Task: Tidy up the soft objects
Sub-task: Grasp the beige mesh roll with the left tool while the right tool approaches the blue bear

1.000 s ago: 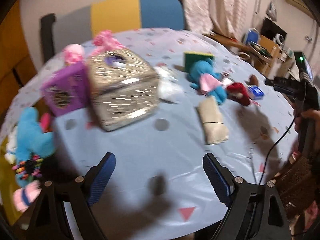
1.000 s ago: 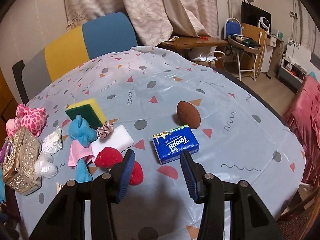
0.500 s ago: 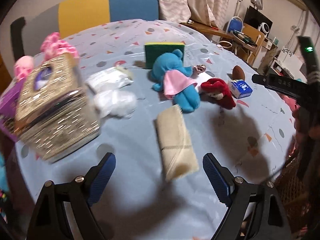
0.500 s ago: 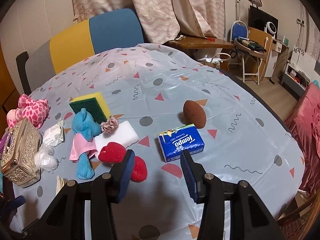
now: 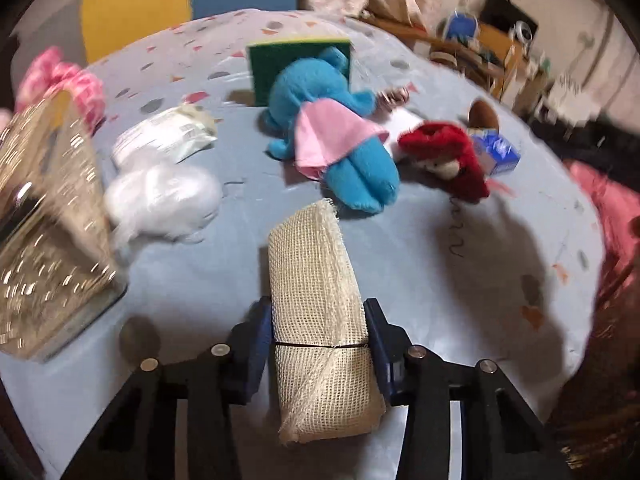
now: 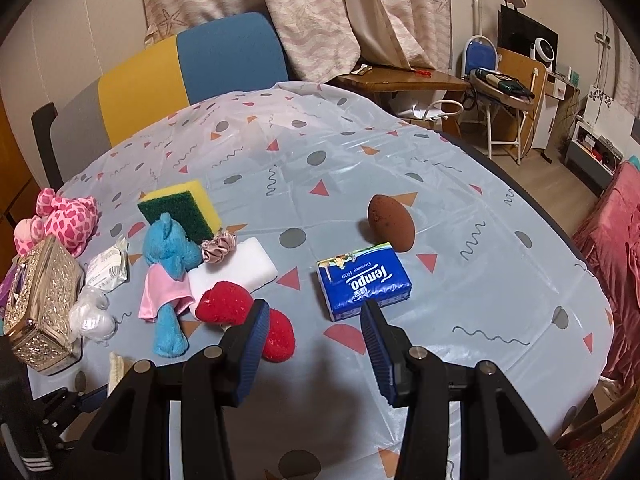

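A beige mesh cloth roll (image 5: 312, 272) tied with a thin band lies on the blue patterned tablecloth (image 5: 460, 280). My left gripper (image 5: 318, 312) straddles the roll and its jaws are closing, the pads (image 5: 256, 344) pressing on both sides. Just beyond lie a blue plush in a pink dress (image 5: 328, 120) and a red plush (image 5: 444, 148). My right gripper (image 6: 314, 312) hovers open over the cloth with nothing between its fingers. The red plush (image 6: 224, 304) lies at its left fingertip and a blue tissue pack (image 6: 364, 280) just ahead of it.
A glittery silver tissue box (image 5: 44, 240) stands at the left, with a white fluffy bag (image 5: 160, 200) and a wipes packet (image 5: 164, 140) beside it. Farther off are a green-yellow sponge (image 6: 180, 208), a white block (image 6: 236, 268), a scrunchie (image 6: 218, 244), a brown egg-shaped sponge (image 6: 390, 222), a pink plush (image 6: 68, 220) and a chair (image 6: 180, 68).
My left gripper swept right and down until it straddled the beige roll, and its wide jaws narrowed onto it. The right gripper stayed where it was.
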A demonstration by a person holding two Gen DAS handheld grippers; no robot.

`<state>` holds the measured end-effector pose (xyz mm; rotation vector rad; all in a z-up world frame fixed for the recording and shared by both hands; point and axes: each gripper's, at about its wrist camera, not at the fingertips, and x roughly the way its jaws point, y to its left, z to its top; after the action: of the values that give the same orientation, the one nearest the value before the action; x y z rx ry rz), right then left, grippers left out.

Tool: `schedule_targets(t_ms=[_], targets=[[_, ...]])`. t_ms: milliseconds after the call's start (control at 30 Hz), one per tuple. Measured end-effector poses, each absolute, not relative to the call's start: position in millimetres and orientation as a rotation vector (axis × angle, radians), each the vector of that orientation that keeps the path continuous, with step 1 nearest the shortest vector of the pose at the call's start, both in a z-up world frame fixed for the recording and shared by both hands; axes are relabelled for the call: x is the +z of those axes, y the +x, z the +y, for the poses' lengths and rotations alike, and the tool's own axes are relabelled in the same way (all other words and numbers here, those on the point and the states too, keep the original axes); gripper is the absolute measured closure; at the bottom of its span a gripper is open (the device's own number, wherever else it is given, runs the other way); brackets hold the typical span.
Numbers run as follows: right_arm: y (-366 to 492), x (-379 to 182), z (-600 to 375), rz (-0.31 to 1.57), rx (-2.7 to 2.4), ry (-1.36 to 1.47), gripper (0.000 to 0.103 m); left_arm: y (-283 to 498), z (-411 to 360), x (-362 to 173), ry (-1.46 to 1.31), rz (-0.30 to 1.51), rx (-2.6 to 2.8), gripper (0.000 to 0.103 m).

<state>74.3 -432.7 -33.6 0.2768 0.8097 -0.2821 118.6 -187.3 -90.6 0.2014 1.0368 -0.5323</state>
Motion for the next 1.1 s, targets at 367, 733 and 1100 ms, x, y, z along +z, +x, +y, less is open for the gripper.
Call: schedule_targets(t_ms=[367, 733, 1100], targets=[[79, -44, -427, 0.865, -0.28, 0.251, 0.055, 78, -85, -88, 0.083, 0.944, -0.425, 0.057], [88, -52, -398, 0.901, -0.183, 0.191, 0.055, 64, -87, -100, 0.153, 0.811, -0.432, 0.057], [124, -40, -373, 0.924, -0.058, 0.214, 0.055, 61, -85, -101, 0.142, 0.785, -0.449, 0.057]])
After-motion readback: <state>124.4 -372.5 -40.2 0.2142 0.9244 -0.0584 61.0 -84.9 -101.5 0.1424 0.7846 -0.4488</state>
